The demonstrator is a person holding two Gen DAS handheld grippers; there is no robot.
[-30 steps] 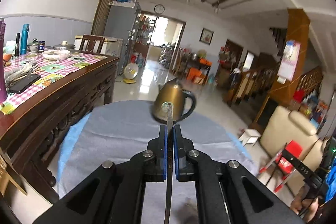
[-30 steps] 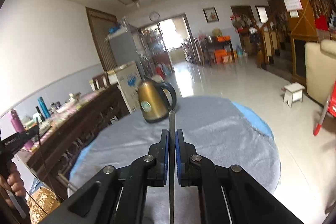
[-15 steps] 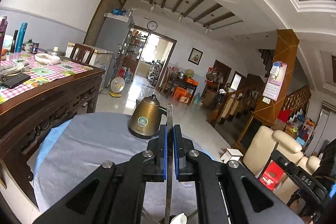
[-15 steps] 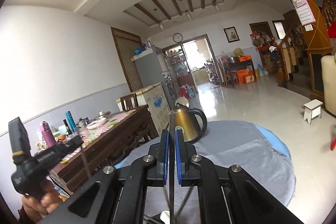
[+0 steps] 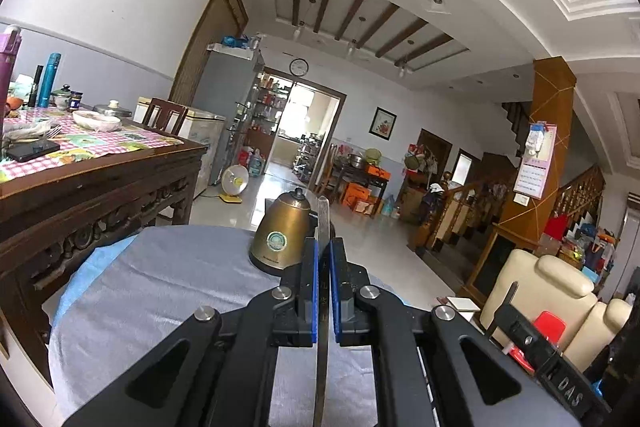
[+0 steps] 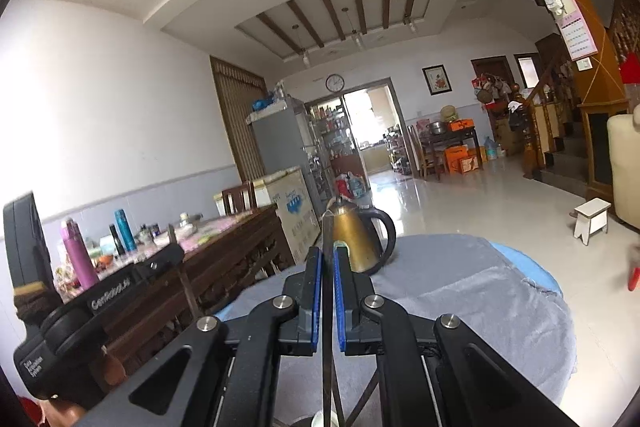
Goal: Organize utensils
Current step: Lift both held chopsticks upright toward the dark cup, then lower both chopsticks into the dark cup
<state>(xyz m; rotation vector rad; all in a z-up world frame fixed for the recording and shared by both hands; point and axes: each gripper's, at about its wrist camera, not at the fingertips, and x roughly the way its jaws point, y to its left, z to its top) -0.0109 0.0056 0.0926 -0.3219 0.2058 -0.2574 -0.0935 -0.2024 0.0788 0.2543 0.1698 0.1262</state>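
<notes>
My left gripper (image 5: 323, 247) is shut on a flat metal utensil handle (image 5: 322, 219) that stands upright between its blue pads, held above the grey-clothed round table (image 5: 160, 291). My right gripper (image 6: 327, 255) is shut on a dark thin utensil handle (image 6: 327, 235), also upright between its pads. The working ends of both utensils are hidden below the grippers. The left gripper's body shows at the left of the right wrist view (image 6: 100, 303). The right gripper's body shows at the lower right of the left wrist view (image 5: 532, 343).
A brass kettle (image 5: 282, 241) stands at the table's far side, also in the right wrist view (image 6: 360, 243). A dark wooden dining table (image 5: 92, 179) with bottles, bowls and a phone is on the left. A cream armchair (image 5: 548, 299) is on the right.
Both grippers have risen and tilted upward with their utensils; more ceiling and less tabletop shows, and the kettle sits lower in both views.
</notes>
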